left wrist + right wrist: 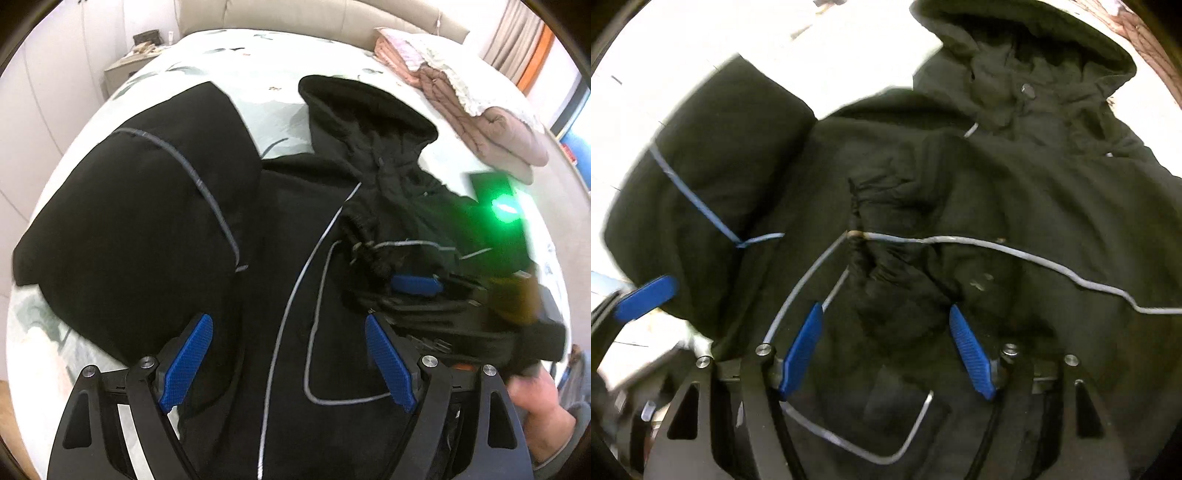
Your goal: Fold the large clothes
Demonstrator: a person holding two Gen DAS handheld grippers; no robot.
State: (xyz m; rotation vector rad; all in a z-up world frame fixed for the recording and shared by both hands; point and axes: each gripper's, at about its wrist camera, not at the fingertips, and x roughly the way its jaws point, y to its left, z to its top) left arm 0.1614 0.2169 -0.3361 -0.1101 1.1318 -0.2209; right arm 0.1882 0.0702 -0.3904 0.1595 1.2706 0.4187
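Note:
A large black hooded jacket (280, 229) with thin grey piping lies spread on a bed (258, 59); its hood (365, 107) points to the far side. One sleeve (140, 206) lies folded in on the left. The other sleeve's cuff (882, 273) lies across the chest. My left gripper (288, 362) is open just above the jacket's front and holds nothing. My right gripper (886, 350) is open over the cuff, empty; it shows blurred in the left wrist view (417, 286) at the right. The jacket fills the right wrist view (1015, 206).
A folded pink and brown quilt (476, 110) lies at the bed's far right. A bedside table (129, 62) stands at the far left by the headboard (332, 14). A curtain (517, 40) hangs at the far right.

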